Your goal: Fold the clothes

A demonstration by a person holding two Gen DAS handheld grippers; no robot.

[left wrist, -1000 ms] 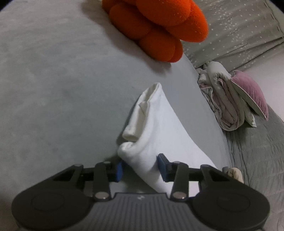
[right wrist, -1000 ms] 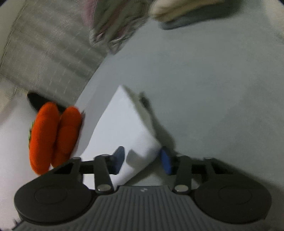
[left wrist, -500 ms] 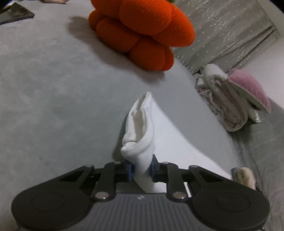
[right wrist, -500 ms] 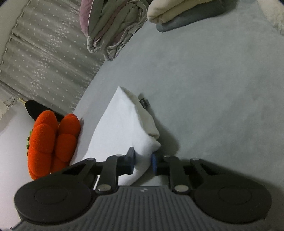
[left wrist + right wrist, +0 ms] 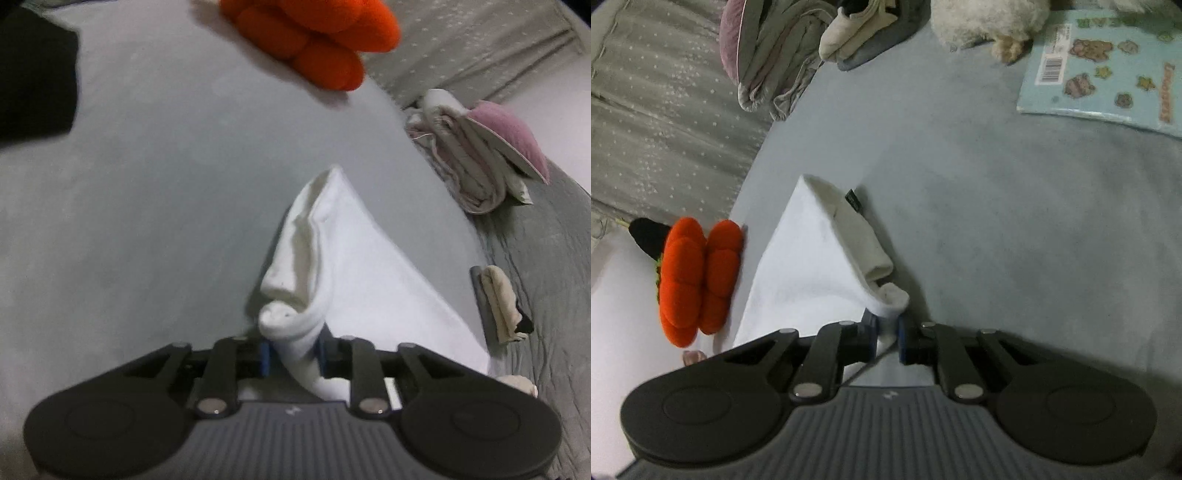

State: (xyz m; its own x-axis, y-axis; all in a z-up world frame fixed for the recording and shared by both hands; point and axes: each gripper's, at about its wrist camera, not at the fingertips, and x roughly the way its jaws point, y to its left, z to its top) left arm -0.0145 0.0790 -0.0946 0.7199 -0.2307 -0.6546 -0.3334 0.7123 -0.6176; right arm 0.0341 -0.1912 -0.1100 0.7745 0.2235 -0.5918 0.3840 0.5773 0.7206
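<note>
A white garment (image 5: 354, 266) lies folded on the grey blanket (image 5: 147, 221). My left gripper (image 5: 292, 356) has a bunched corner of it between its blue pads, which press on the cloth while the jaws are opening a little. In the right wrist view the same white garment (image 5: 809, 266) stretches away over the blanket (image 5: 1015, 240), a small dark label at its far edge. My right gripper (image 5: 887, 339) pinches its near corner, its jaws still closing on the cloth.
An orange plush pumpkin (image 5: 314, 40) (image 5: 698, 280) sits beyond the garment. Folded clothes, pink and pale (image 5: 476, 151) (image 5: 768, 62), and a beige stack (image 5: 498, 302) (image 5: 857, 33) lie aside. A light blue picture book (image 5: 1108, 70) and a fluffy white toy (image 5: 990, 26) lie at the far right.
Both grippers went from open around the garment's corners to shut on them. Both then moved across the blanket with the corners pulled up and bunched.
</note>
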